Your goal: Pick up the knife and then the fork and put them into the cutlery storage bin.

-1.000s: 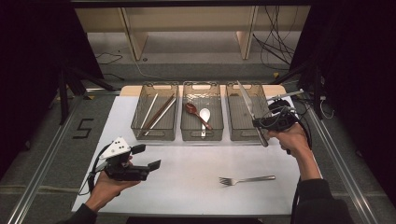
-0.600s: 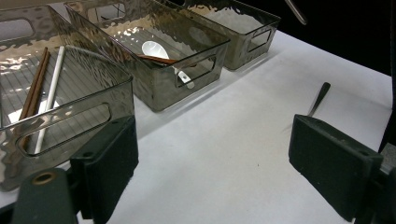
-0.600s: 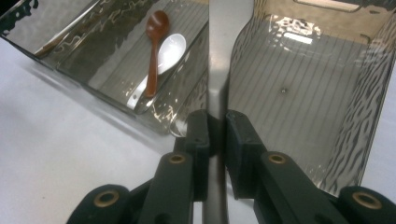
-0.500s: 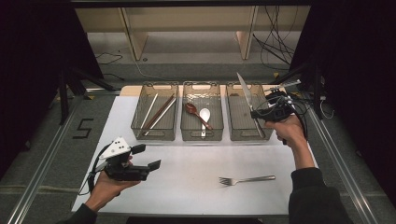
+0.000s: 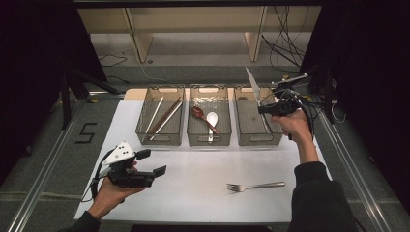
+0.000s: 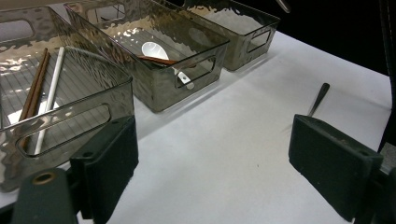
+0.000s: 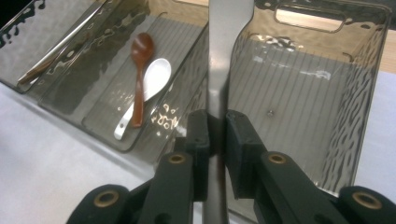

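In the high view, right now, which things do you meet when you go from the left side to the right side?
Left gripper → bin with chopsticks → bin with two spoons → fork → knife → right gripper, shut on the knife above the third bin.

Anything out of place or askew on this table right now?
One silver metal fork lies loose on the white table, outside the three clear plastic bins that hold the other utensils. The right claw holds a silver table knife above the rightmost bin. Nothing looks spilled or damaged.
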